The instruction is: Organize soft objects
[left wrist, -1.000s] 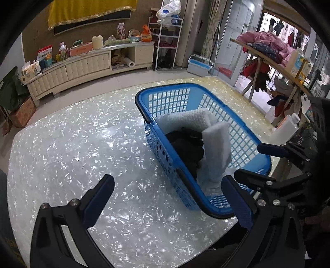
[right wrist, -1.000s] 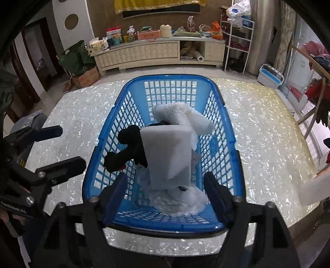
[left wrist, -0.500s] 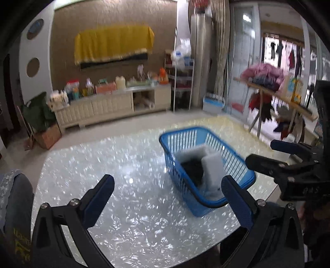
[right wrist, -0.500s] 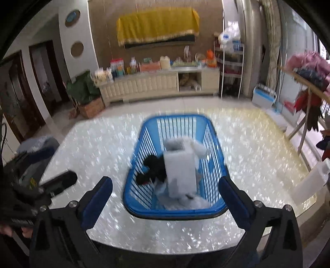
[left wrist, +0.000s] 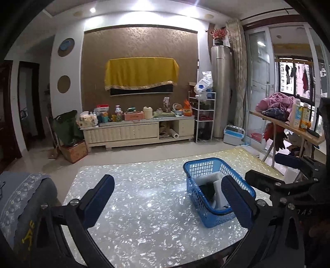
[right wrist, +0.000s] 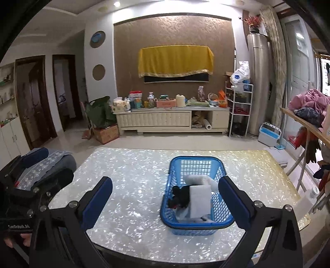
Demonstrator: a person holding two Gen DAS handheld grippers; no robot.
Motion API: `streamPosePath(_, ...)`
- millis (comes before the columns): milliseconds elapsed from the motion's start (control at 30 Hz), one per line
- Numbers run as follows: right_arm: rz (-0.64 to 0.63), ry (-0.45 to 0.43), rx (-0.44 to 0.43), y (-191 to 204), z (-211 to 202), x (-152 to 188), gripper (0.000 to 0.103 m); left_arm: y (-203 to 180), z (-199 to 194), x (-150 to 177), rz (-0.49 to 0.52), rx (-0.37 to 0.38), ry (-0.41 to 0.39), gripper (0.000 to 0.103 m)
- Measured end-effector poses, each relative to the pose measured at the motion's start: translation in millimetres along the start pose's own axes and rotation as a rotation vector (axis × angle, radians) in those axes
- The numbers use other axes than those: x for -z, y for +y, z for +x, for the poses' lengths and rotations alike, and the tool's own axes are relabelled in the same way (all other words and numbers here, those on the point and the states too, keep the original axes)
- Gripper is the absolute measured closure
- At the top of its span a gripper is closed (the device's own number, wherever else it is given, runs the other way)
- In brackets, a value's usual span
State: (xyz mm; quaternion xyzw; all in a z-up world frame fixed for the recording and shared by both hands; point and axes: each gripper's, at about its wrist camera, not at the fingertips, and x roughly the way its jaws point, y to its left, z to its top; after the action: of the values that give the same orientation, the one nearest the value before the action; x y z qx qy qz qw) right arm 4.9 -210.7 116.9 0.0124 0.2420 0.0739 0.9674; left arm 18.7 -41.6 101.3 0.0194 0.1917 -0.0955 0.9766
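Both views are evenly lit and fairly bright. Recessed ceiling lights flare white beyond the fingers and wash out the upper wall, and daylight comes through the window far to the right. The glossy counter ahead of the fingers sparkles with small specular glints. Fisheye distortion bends walls and door frames, and black vignetting fills the corners. Focus is reasonably sharp, with slight softness and compression noise toward the rims.
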Motion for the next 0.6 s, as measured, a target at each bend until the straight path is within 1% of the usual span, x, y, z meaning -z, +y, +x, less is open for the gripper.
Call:
streamPosePath(167, -0.009, -0.006, -0.001, 6.4, -6.4, 6.5, 0.000, 5.3, -9.7, 8.3, -0.021, -0.034, 0.014, 0.000)
streamPosePath(333, -0.021, -0.010, -0.014, 8.6, -7.4, 6.1, 0.000, 8.6, -14.6, 10.6, -0.039, -0.063, 0.022, 0.000)
streamPosePath(600, -0.024, -0.010, -0.015, 8.9, -8.4, 10.0, 0.000, 6.6, -19.6, 12.9, -0.028, -0.056, 0.018, 0.000)
